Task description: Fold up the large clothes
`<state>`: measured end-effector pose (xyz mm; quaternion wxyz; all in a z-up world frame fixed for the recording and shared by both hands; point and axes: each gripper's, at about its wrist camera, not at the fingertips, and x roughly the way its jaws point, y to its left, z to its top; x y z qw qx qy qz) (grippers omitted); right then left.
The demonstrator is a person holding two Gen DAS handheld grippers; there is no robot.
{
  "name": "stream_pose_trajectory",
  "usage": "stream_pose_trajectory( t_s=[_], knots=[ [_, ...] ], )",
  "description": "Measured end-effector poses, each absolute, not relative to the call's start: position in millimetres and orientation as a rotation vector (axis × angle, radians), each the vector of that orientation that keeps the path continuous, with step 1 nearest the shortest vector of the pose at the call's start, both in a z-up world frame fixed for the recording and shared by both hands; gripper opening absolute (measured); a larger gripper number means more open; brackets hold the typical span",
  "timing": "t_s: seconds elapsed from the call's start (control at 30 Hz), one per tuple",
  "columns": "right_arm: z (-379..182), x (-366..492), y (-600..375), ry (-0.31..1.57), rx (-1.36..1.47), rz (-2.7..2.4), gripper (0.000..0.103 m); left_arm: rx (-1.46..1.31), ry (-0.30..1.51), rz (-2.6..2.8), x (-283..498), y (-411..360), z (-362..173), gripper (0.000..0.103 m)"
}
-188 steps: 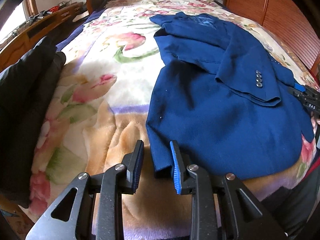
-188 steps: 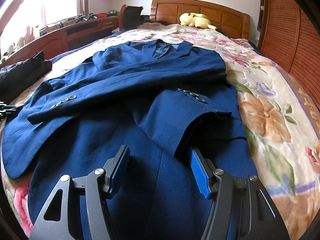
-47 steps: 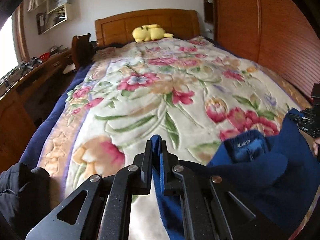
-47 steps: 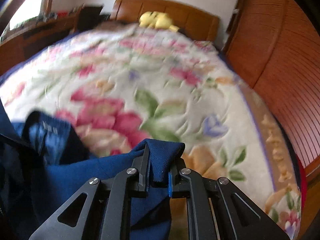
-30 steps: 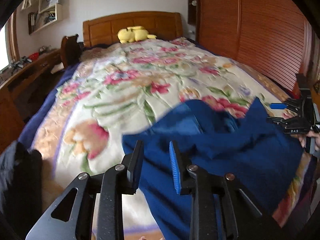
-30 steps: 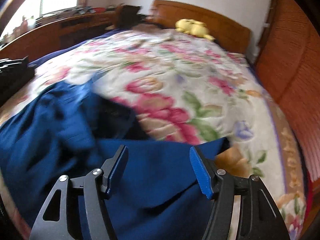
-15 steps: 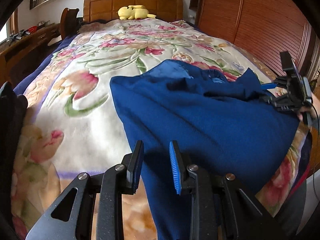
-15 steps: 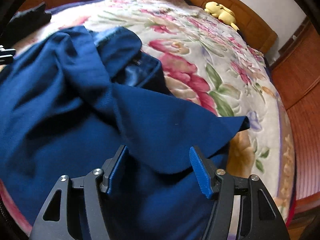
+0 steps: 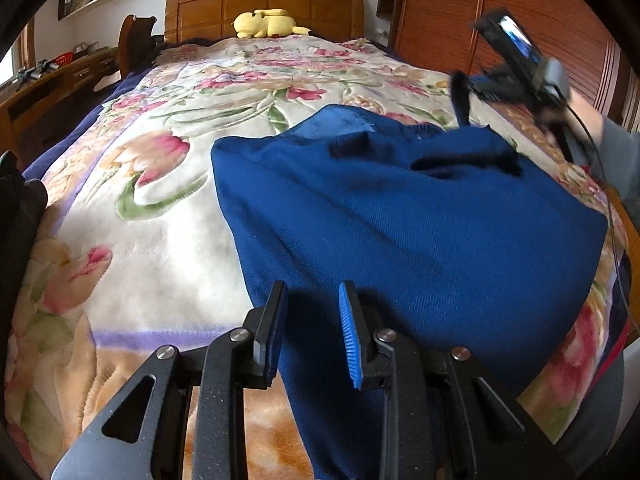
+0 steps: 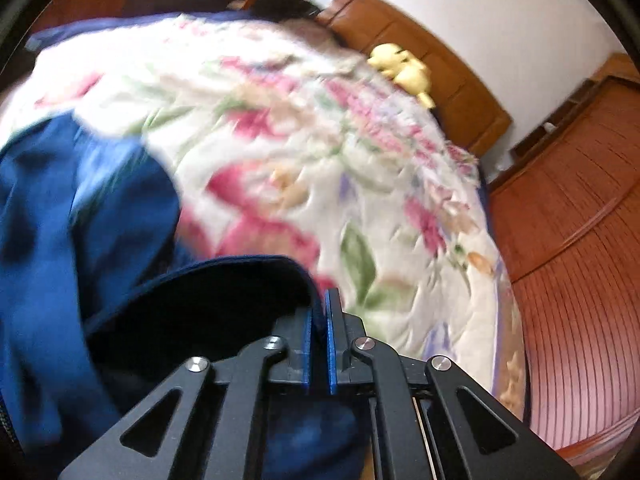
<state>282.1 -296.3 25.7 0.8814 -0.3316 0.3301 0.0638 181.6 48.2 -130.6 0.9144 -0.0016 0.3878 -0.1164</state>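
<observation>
A dark blue jacket (image 9: 400,220) lies folded over itself on the near right of the floral blanket (image 9: 160,200). My left gripper (image 9: 312,320) is open low over the jacket's near left edge; cloth runs under and between its fingers, but the pads do not press it. My right gripper (image 10: 319,312) is shut on a thin fold of the jacket (image 10: 80,220), which curls up into its blue pads. In the left wrist view the right gripper (image 9: 474,86) is raised at the far right in a person's hand, with a dark strip of cloth hanging from it. The right wrist view is blurred.
A yellow plush toy (image 9: 266,23) lies against the wooden headboard (image 9: 264,4). Slatted wooden wardrobe doors (image 9: 460,20) run along the right of the bed. A dark garment (image 9: 16,208) sits at the left edge, with a wooden desk (image 9: 52,80) behind it.
My right gripper went from wide open over the jacket to shut on its edge and swung up and to the right. My left gripper sank lower over the jacket and stayed open.
</observation>
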Motion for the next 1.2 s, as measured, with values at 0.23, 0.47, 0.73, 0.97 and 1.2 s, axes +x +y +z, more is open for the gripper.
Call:
stream_pose_trajectory(
  t_s=[0.23, 0.47, 0.73, 0.97, 1.2],
  knots=[
    [21.0, 294.2, -267.3, 0.723, -0.650, 0.121, 0.055, -0.026, 0.783, -0.245, 176.8, 51.8, -130.8, 0.027],
    [32.4, 284.1, -292.8, 0.785, -0.442, 0.285, 0.062, -0.024, 0.769, -0.240, 175.6, 52.1, -132.7, 0.027],
    [11.3, 213.3, -282.6, 0.866, -0.394, 0.515, 0.062, -0.039, 0.745, -0.208, 171.7, 57.2, -137.8, 0.027],
    [3.4, 202.8, -292.5, 0.918, -0.395, 0.500, 0.062, -0.028, 0.744, -0.191, 171.2, 54.9, -141.4, 0.027],
    [-5.6, 216.8, -288.2, 0.970, -0.396, 0.531, 0.062, 0.013, 0.744, -0.167, 170.5, 48.8, -143.6, 0.027]
  ],
)
